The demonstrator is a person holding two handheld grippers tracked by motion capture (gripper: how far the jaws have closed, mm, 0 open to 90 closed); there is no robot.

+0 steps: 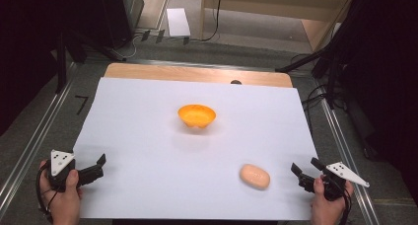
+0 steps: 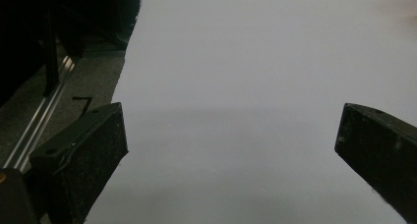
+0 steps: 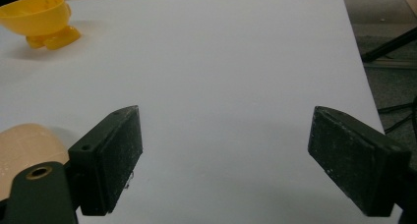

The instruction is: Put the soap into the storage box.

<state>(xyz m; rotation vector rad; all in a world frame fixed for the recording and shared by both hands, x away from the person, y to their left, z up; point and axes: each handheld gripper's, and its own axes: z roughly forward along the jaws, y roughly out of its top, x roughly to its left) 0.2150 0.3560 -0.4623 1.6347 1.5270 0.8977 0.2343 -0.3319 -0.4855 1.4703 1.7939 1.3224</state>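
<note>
Right tool [image 1: 301,167] agape near smooth oval bun [image 1: 255,176].

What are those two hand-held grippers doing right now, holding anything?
Left hand-held gripper: open, holding nothing.
Right hand-held gripper: open, holding nothing; the bread roll lies just beside it.

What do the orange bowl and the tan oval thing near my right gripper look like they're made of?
Orange bowl: likely moulded plastic, going by its smooth, evenly coloured wall with a soft sheen and lumpy moulded feet. Tan oval thing: matte and rounded like a bread roll, possibly foam or soft plastic; the pictures cannot settle which.
</note>
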